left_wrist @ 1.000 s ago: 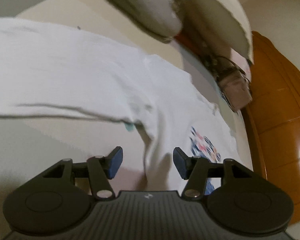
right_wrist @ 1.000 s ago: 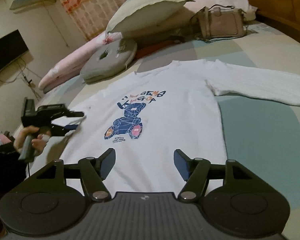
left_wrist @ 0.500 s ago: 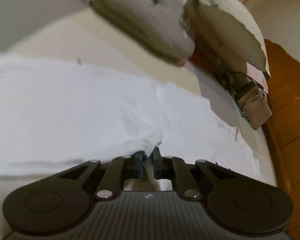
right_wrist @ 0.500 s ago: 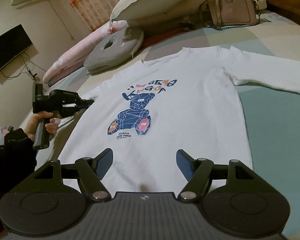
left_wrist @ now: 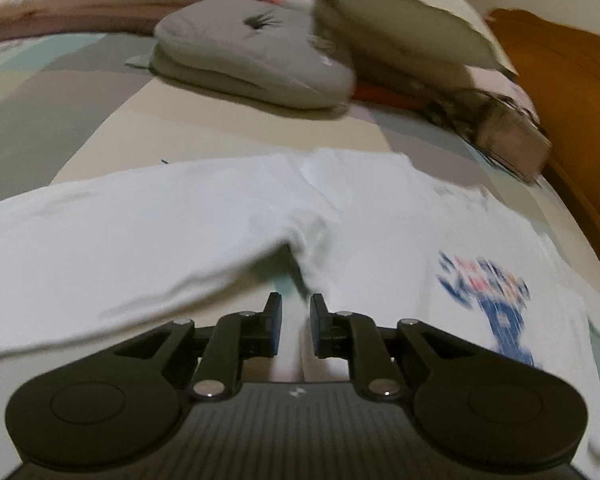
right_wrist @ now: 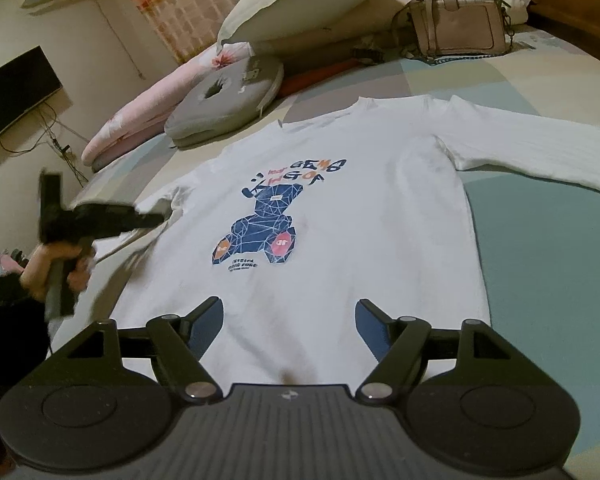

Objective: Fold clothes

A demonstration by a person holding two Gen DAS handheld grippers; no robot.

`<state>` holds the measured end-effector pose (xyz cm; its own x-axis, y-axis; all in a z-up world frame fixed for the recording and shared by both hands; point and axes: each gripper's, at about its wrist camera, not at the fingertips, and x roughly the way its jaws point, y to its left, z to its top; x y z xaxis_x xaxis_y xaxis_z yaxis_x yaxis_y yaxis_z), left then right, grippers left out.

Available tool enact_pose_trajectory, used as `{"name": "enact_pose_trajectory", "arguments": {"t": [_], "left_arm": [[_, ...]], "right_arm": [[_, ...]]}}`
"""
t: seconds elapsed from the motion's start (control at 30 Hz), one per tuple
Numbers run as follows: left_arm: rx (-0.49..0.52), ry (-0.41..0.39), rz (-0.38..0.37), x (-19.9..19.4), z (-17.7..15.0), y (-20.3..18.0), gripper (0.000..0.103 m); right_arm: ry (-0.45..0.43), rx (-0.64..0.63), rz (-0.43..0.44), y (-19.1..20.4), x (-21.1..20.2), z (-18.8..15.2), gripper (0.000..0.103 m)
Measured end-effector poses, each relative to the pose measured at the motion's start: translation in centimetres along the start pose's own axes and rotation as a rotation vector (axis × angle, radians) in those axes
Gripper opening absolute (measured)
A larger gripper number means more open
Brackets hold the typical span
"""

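- Since half a second ago the left hand-held gripper point(left_wrist: 291, 322) has lifted and drawn back a little: its jaws, then pressed tight on a bunch of white cloth, now stand narrow with a fold of the shirt's side edge running between them, and the sleeve has swung out wide to its left.
- Whether that fold is truly pinched or only passing through the narrow gap I cannot say for sure; it looks gripped just below the armpit.
- Right hand-held gripper point(right_wrist: 289, 316) hangs with its jaws wide apart and nothing in them, just above the hem of the white long-sleeved shirt point(right_wrist: 340, 216).
- Straight ahead of it the shirt lies face up on the bed point(right_wrist: 548, 248), bear print point(right_wrist: 260, 228) showing, body flat and smooth; one sleeve point(right_wrist: 540, 152) stretches off ahead and to its right.
- Off to its left, a person's hand point(right_wrist: 56, 264) holds the other tool at the shirt's far edge.
- Beyond the collar sit a grey cushion point(right_wrist: 228, 100), a pale pillow point(right_wrist: 300, 4) and a handbag point(right_wrist: 460, 24).
- My judgement of the cloth: light, soft and limp, so it will sag and drag rather than hold a crease. Grip at seams, cuff or hem corners, where the fabric is doubled, not mid-panel.
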<state>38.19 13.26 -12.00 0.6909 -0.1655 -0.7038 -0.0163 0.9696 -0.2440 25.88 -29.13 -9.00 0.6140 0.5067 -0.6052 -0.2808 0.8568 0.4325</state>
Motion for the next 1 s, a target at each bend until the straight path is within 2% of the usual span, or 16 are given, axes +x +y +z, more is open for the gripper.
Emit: {"name": "enact_pose_trajectory", "arguments": {"t": [0.07,0.17,0.27,0.3,0.37,0.4,0.5,0.6,0.67,0.73,0.77,0.83,0.93,1.0], "left_arm": [[0.017,0.042,-0.030,-0.2,-1.3,-0.3,0.016],[0.042,0.032,-0.029,0.1,-2.1,-1.0,0.024],[0.120,0.019,0.026,0.3,-2.6,-2.6,0.029],[0.146,0.018,0.049,0.2,-2.7,-3.1,0.028],[0.190,0.020,0.092,-0.2,-2.9,-3.9,0.014],[0.212,0.020,0.113,-0.3,-3.1,-4.3,0.003],[0.207,0.024,0.184,-1.1,-2.7,-3.2,0.003],[0.141,0.026,0.181,-2.6,-2.6,-1.7,0.004],[0.160,0.006,0.125,-3.7,-3.1,-2.3,0.008],[0.216,-0.002,0.046,-4.2,-4.2,-3.9,0.022],[0.247,-0.005,0.005,-4.4,-4.7,-4.8,0.025],[0.277,0.000,-0.016,-4.8,-5.3,-5.5,0.042],[0.313,0.010,-0.028,-5.4,-6.0,-6.3,0.044],[0.336,0.016,-0.036,-5.8,-6.5,-6.7,0.044]], "right_arm": [[-0.005,0.006,0.007,0.1,0.0,-0.1,0.078],[-0.006,0.010,0.017,0.4,0.1,-0.2,0.078],[-0.009,0.005,0.015,0.8,0.0,-0.2,0.078],[-0.010,0.004,0.014,0.9,0.0,-0.2,0.078],[-0.015,0.008,0.010,0.7,-0.1,-0.2,0.078],[-0.017,0.010,0.007,0.7,-0.2,-0.2,0.078],[-0.022,0.010,-0.012,0.5,-0.3,-0.2,0.078],[-0.024,-0.001,-0.029,0.3,-0.4,-0.1,0.082],[-0.026,-0.007,-0.040,0.1,-0.5,0.0,0.087],[-0.017,-0.024,-0.063,0.1,-0.2,0.1,0.087],[-0.005,-0.040,-0.080,0.2,0.2,0.1,0.088],[0.017,-0.065,-0.098,0.1,0.8,0.2,0.088],[0.047,-0.098,-0.124,-0.1,1.7,0.4,0.088],[0.048,-0.050,-0.126,-1.6,1.5,0.9,0.088]]}}
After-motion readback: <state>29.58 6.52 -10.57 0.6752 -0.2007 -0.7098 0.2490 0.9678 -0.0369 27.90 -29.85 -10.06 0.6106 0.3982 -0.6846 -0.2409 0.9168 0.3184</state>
